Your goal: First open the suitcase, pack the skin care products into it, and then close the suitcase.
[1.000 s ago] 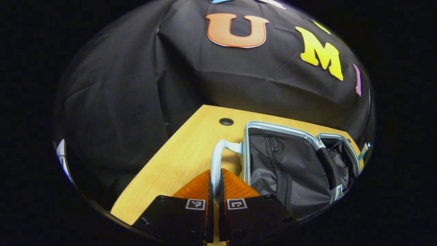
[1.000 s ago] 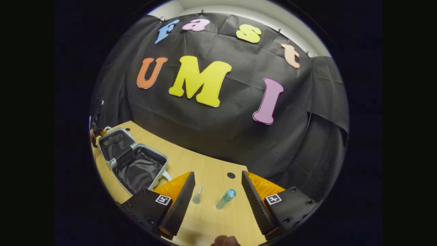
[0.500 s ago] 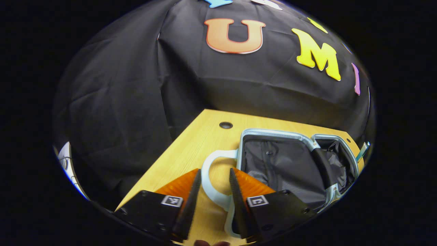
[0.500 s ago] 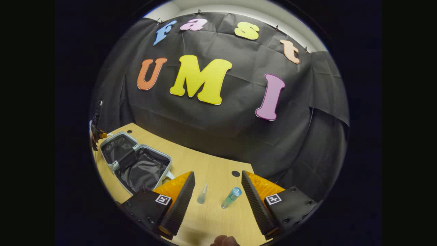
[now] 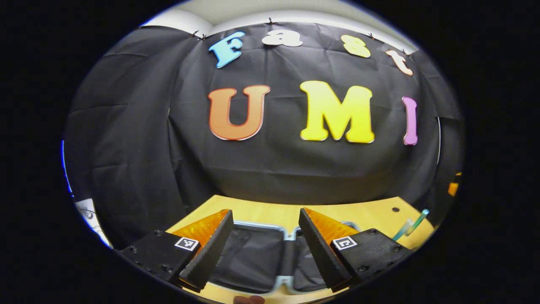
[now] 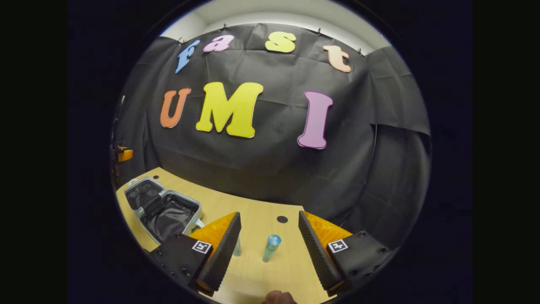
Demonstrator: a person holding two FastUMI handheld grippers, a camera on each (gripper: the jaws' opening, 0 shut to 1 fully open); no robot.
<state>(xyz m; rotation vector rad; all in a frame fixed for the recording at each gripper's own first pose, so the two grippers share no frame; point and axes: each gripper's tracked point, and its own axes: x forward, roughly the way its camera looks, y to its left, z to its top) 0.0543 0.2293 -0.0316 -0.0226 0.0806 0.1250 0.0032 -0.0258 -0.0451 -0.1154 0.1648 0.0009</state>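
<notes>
The suitcase lies open on the table — dark lining up. The left tongs hover over it, released, gripping nothing. To the suitcase's right, the right tongs stand spread wide around a blue-capped bottle — a clear tube lies beside it.

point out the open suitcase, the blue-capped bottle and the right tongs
open grey-lined suitcase [image 6: 171, 213], right gripper view, dark lining of near half
clear blue-capped bottle [image 6: 270, 247], right gripper view, its body
right tongs [image 6: 270, 245], right gripper view, midway between fingertips
</notes>
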